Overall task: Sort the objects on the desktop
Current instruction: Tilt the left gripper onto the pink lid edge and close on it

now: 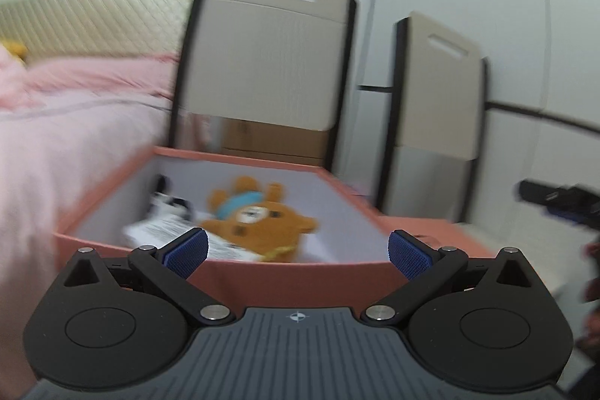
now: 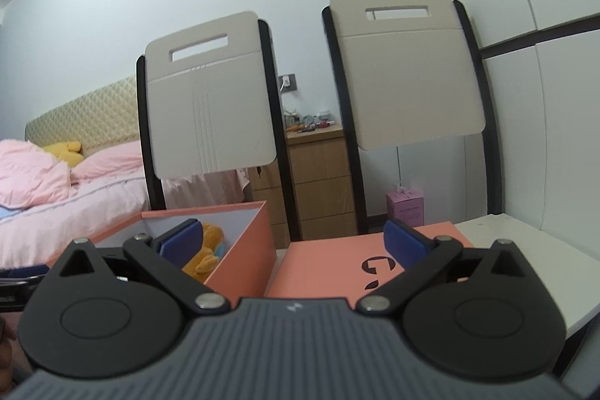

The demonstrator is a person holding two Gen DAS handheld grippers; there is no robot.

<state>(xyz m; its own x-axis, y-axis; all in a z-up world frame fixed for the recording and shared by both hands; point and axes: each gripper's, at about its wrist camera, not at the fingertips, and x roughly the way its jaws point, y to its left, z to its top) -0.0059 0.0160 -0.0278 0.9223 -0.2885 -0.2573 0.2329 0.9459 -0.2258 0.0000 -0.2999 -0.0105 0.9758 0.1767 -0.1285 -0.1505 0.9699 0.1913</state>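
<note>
An open salmon-pink box (image 1: 300,276) with a pale lining stands just ahead of my left gripper (image 1: 298,250), which is open and empty at its near wall. Inside lie a brown plush bear with a blue cap (image 1: 258,216), a white printed packet (image 1: 168,231) and a small black-and-white item (image 1: 168,203). In the right wrist view the same box (image 2: 243,250) is at the left with the plush (image 2: 204,255) showing. My right gripper (image 2: 294,244) is open and empty above the gap between the box and its flat pink lid (image 2: 337,268).
The lid lies on a white table (image 2: 543,268). Two beige folding chairs (image 2: 210,100) (image 2: 408,70) stand behind the table. A bed with pink bedding (image 2: 56,190) is at the left. A wooden drawer unit (image 2: 318,182) and a pink carton (image 2: 405,208) stand by the wall.
</note>
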